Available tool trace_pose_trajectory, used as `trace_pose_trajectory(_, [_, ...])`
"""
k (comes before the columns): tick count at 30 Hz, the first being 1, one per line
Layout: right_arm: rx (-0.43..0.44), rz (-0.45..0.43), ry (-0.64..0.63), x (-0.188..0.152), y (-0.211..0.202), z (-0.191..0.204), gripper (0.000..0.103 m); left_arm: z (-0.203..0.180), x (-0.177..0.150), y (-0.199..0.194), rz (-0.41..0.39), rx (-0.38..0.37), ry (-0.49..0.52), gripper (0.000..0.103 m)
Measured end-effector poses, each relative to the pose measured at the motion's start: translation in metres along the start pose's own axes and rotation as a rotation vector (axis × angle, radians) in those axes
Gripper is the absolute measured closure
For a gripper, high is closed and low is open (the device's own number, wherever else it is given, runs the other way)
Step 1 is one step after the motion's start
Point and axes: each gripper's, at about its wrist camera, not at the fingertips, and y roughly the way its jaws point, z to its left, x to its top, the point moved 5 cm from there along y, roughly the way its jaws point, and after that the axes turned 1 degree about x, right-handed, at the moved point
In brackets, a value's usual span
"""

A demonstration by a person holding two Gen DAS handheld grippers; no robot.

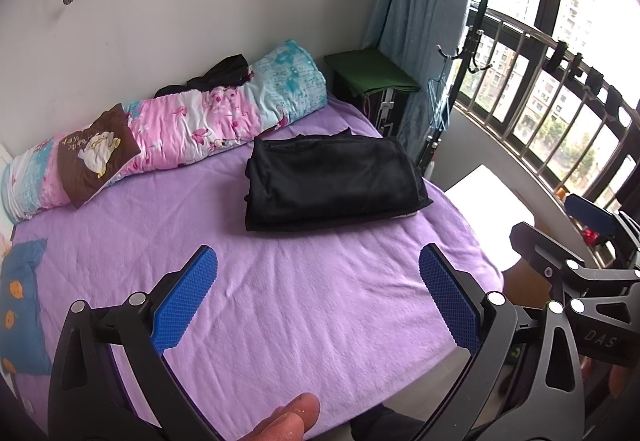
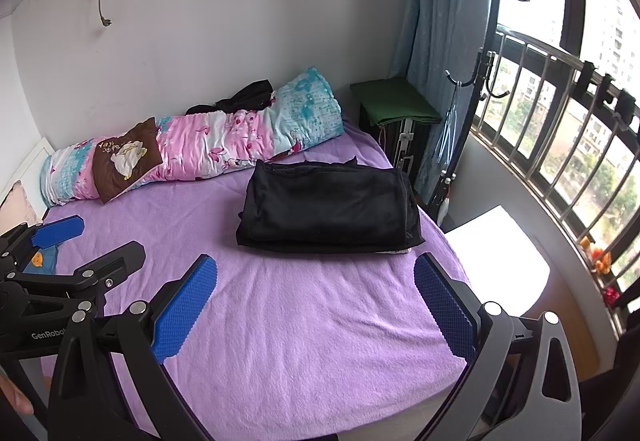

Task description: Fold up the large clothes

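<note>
A black garment (image 1: 334, 181) lies folded into a thick rectangle on the purple bed sheet (image 1: 280, 313), toward the far right side; it also shows in the right wrist view (image 2: 328, 207). My left gripper (image 1: 318, 297) is open and empty, held above the near part of the bed, well short of the garment. My right gripper (image 2: 316, 305) is open and empty too, beside the left one. Each gripper shows in the other's view: the right one (image 1: 560, 237) at the right edge, the left one (image 2: 90, 241) at the left edge.
A rolled floral quilt (image 1: 168, 129) lies along the wall with dark clothes (image 1: 218, 75) behind it. A blue pillow (image 1: 20, 301) is at the left edge. A green-topped stand (image 1: 370, 75), a coat rack (image 1: 478, 57), a white surface (image 1: 492, 197) and the railed window are at the right.
</note>
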Motion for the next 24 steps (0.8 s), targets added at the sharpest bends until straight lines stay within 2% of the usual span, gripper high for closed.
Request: trace_pose_trajectory(24, [0.002,-0.004,0.0,0.0029,-0.0011,0.0039,0.006,0.0087,-0.0027,-0.0066,-0.013,0.004,0.006,0.006])
